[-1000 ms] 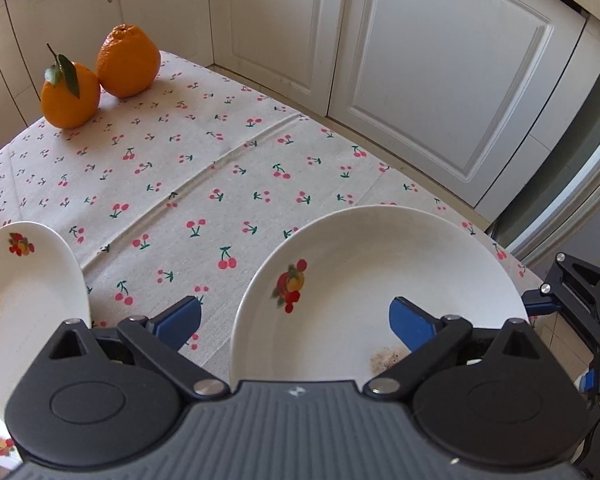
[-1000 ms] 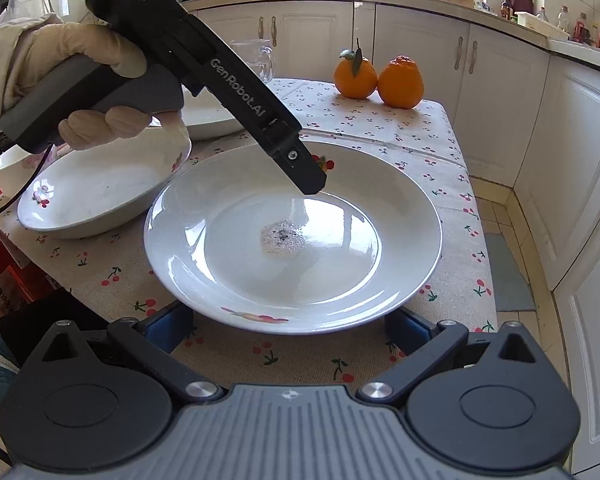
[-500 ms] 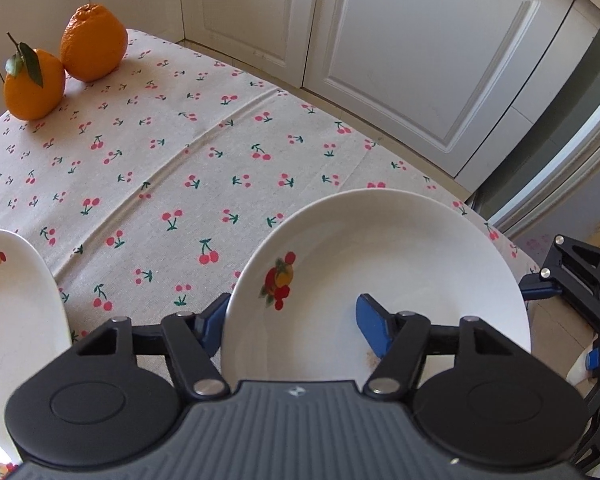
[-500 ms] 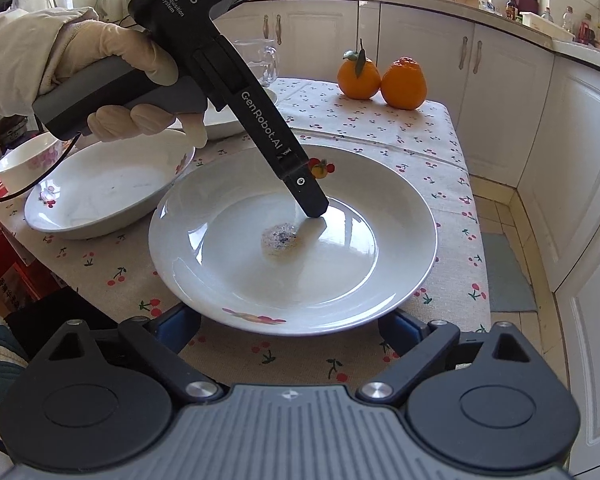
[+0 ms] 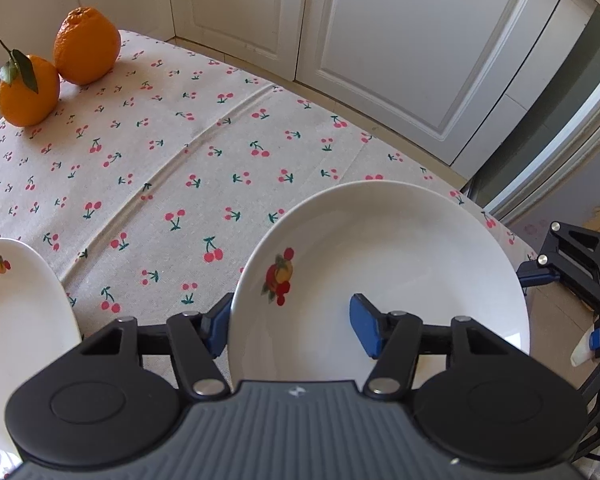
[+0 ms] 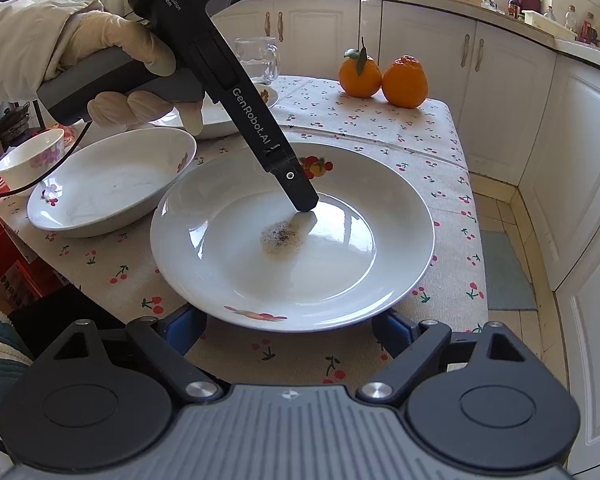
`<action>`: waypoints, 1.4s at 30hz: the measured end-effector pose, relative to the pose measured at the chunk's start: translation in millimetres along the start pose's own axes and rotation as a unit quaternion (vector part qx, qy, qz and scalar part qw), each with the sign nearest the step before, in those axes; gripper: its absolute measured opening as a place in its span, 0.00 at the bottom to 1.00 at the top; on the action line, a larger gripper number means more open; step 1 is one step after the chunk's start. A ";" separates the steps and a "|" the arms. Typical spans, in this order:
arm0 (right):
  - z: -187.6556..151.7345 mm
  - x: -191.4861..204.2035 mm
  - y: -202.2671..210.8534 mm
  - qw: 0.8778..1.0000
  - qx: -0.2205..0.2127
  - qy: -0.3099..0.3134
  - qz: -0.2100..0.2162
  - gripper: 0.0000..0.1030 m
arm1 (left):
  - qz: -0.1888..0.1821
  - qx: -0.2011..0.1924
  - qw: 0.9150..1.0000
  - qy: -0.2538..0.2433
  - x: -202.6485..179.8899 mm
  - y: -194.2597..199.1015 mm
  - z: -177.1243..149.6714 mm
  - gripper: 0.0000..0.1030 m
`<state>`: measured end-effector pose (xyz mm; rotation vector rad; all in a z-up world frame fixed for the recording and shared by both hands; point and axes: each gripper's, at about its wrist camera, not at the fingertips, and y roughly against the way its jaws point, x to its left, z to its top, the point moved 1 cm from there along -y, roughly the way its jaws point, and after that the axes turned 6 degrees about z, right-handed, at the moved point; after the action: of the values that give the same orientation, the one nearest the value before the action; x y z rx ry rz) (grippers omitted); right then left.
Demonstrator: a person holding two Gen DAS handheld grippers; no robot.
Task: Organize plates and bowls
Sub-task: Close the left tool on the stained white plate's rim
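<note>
White china fills the middle of both views: a round plate (image 6: 292, 236) lying flat on the bench (image 6: 432, 140), a grey smear at its centre. Left tongs (image 5: 290, 326) straddle its rim at the lower centre of the left view, one blue pad outside the edge, one inside over the well; they are closing and not yet pinching. Right tongs (image 6: 290, 328) sit at the plate's near edge, low in the right view, wide apart, also closing, with the rim between the pads and untouched. Being round, the plate has no long axis. Left of it rests a shallow bowl (image 6: 108, 184); two oranges (image 6: 382, 76) stand at the far edge.
</note>
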<state>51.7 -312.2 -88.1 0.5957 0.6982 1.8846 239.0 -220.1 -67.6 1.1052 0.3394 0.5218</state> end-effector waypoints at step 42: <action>43.6 -74.6 -43.2 1.000 -0.002 0.007 -0.014 0.90 | 0.008 -0.041 0.999 0.018 48.0 -39.0 70.8 0.58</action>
<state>136.8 -357.4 -94.2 0.5675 0.7083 1.8666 323.7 -260.4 -73.7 1.0208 0.3381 0.5650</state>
